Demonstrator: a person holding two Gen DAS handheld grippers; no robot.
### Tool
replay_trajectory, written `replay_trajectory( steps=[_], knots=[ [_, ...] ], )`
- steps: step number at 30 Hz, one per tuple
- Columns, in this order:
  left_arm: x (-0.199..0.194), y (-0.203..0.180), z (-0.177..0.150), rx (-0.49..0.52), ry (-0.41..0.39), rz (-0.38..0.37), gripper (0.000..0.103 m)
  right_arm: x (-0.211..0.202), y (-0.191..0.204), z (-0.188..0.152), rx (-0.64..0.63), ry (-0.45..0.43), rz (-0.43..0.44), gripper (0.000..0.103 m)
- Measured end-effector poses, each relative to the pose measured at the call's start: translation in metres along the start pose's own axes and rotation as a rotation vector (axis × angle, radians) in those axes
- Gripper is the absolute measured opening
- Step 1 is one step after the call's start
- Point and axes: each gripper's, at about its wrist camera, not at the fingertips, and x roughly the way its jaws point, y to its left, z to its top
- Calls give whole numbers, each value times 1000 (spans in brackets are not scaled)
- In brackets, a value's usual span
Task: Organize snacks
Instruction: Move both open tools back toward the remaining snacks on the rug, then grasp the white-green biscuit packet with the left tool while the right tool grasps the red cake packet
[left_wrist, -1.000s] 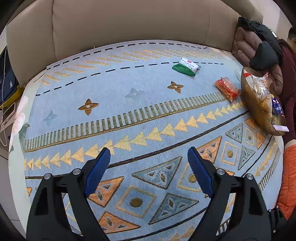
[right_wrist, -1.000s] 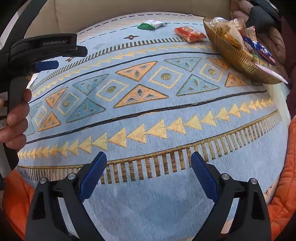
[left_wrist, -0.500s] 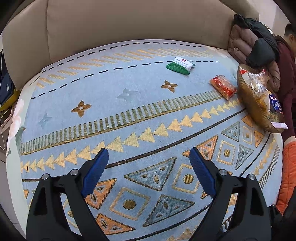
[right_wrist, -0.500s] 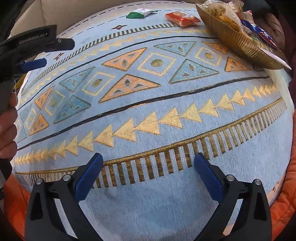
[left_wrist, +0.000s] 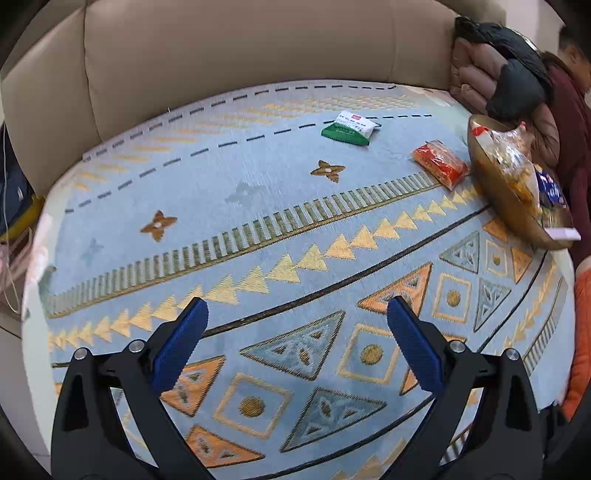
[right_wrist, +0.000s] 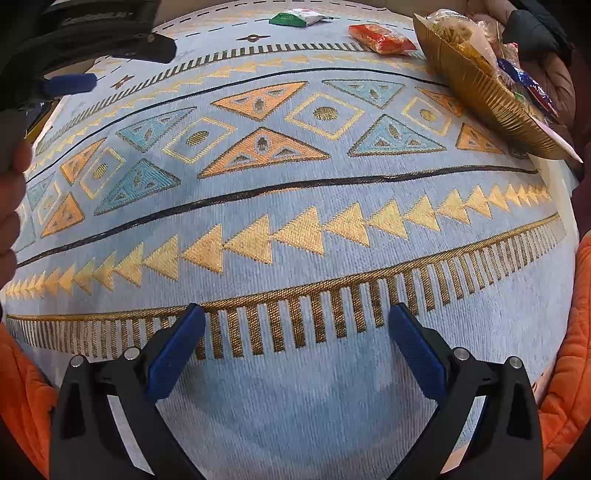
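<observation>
The left gripper (left_wrist: 295, 325) and the right gripper (right_wrist: 295, 328) are held spread and empty above the pale blue patterned cloth (left_wrist: 258, 206). Well ahead, the green-and-white snack packet (left_wrist: 349, 127) and the red-orange snack packet (left_wrist: 439, 164) are laid flat, the latter just beside the gold ribbed bowl (left_wrist: 506, 206), which is filled with wrapped snacks (left_wrist: 517, 162). Since a second ago, the right gripper has been brought closer to the cloth.
</observation>
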Motion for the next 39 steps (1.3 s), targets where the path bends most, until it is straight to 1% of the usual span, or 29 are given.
replay_trajectory(
  steps=[3,4,7,12,15,18,19,23,24,26,28,29,30,31,32,33,34,35,36,37,39],
  knots=[
    [-8,-6,-2,54,-38,18,100,-2,0,-4,3,-11,6,98],
    [-7,-9,-3,78,-35,14,100,-3,-1,-5,2,-13,6,98],
    [-2,-15,-6,103,-16,10,100,-5,0,-6,4,-15,0,98],
    [1,-24,-9,157,-8,22,100,-6,1,-6,3,-17,-2,98],
    [7,-33,-13,210,7,32,100,-7,1,-8,2,-16,-3,98],
    [7,-39,-16,246,12,38,100,-14,0,-6,-10,-10,19,98],
    [4,-39,-16,255,3,36,100,-21,-3,-4,12,-36,30,98],
    [-7,-41,-13,309,-27,38,100,-38,-19,10,87,-106,29,98],
    [-8,-40,-12,308,-23,30,100,-42,-24,16,107,-121,52,98],
    [-10,-37,-5,286,-14,-19,100,-48,-30,31,128,-148,109,98],
    [-10,-37,10,273,-17,-77,100,-52,-30,54,129,-178,109,98],
    [-9,-37,27,274,-24,-101,100,-52,-28,68,133,-190,89,98],
    [-7,-38,36,273,-27,-111,100,-51,-24,81,142,-196,70,98],
    [-2,-33,56,272,-24,-135,100,-49,-25,94,159,-203,49,98],
    [4,-28,75,263,-17,-153,100,-44,-31,112,205,-210,23,98],
    [11,-24,92,250,-12,-157,100,-40,-36,123,250,-213,28,98],
    [21,-18,113,231,-12,-166,100,-34,-44,132,302,-221,61,98],
    [30,-14,126,223,-9,-188,100,-26,-56,141,369,-244,102,98],
    [40,-11,139,216,0,-212,99,-20,-64,148,419,-269,103,98],
    [56,-9,153,208,18,-245,98,-14,-69,156,452,-291,86,98],
    [82,-10,169,205,52,-297,89,1,-83,176,506,-304,43,98]
  ],
)
